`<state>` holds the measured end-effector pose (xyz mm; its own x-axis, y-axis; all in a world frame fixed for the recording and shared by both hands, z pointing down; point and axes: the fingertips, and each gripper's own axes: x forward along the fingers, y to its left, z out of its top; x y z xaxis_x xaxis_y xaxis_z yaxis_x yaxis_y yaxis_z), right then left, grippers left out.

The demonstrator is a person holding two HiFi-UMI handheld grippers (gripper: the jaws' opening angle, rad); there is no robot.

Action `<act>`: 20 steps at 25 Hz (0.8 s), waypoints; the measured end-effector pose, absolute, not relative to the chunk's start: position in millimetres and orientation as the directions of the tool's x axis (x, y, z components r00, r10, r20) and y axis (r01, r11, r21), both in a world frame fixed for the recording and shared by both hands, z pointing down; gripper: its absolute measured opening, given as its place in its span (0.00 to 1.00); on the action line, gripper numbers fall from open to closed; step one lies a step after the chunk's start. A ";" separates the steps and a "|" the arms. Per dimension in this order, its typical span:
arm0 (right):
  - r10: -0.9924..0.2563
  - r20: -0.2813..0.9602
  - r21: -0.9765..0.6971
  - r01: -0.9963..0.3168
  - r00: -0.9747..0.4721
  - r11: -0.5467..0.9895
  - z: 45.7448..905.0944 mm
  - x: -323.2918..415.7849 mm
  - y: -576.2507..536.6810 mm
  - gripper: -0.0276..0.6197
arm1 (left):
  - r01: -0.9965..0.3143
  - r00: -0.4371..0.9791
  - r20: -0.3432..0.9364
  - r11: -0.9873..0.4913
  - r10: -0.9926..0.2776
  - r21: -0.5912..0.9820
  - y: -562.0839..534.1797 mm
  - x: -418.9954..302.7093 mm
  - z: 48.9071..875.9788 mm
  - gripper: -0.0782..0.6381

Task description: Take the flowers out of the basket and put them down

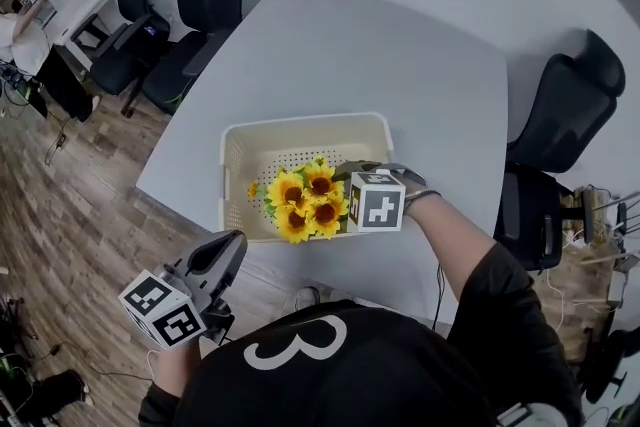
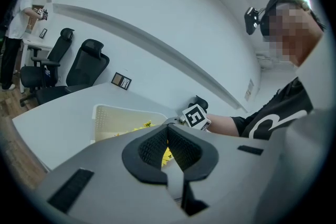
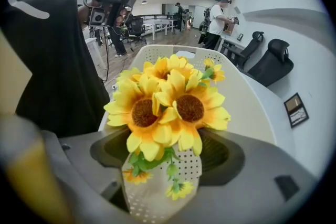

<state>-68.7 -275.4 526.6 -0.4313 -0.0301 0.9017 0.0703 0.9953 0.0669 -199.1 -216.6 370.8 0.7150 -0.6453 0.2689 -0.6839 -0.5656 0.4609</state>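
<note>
The right forearm reaches in from the lower right across the worktop. It tips the right gripper steeply down into the cream basket. Its jaws stand wide apart. The bunch of sunflowers sits between them and just ahead of them, still inside the basket, and neither pad presses on a bloom or a stem. Below the blooms, in the gap between the jaws, the basket's perforated floor shows, with a few small buds and leaves.

The left gripper is held close to the body, off the near edge of the worktop and pointing almost level towards the basket. Its jaws are together at the tips with nothing between them. The basket and the other gripper lie well ahead of them.

In the head view the right jaws are hidden under the marker cube and the flower heads, so only the right gripper view shows them. The stems are covered by the blooms, and it cannot be told whether the bunch stands or leans on the basket floor. The black shirt cuts off the left hand. In the left gripper view the gripper's own body covers most of the basket, leaving only a sliver of yellow behind the jaws.
</note>
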 end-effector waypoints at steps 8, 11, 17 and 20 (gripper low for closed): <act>-0.001 0.858 0.025 0.040 -0.513 0.999 532.3 -103.2 -280.9 0.60 | -0.698 0.698 0.268 -0.549 -0.664 0.459 -214.9 -207.1 367.3 0.13; -0.012 0.841 0.031 0.026 -0.540 0.999 535.3 -117.7 -285.1 0.60 | -0.704 0.691 0.273 -0.537 -0.670 0.464 -212.8 -213.8 368.4 0.13; -0.049 0.791 0.070 0.010 -0.610 0.997 539.1 -147.5 -292.5 0.60 | -0.717 0.675 0.281 -0.516 -0.682 0.469 -209.9 -228.9 369.9 0.13; -0.062 0.760 0.081 0.000 -0.647 0.997 540.5 -158.0 -294.2 0.60 | -0.726 0.664 0.287 -0.504 -0.690 0.468 -206.2 -233.8 371.8 0.13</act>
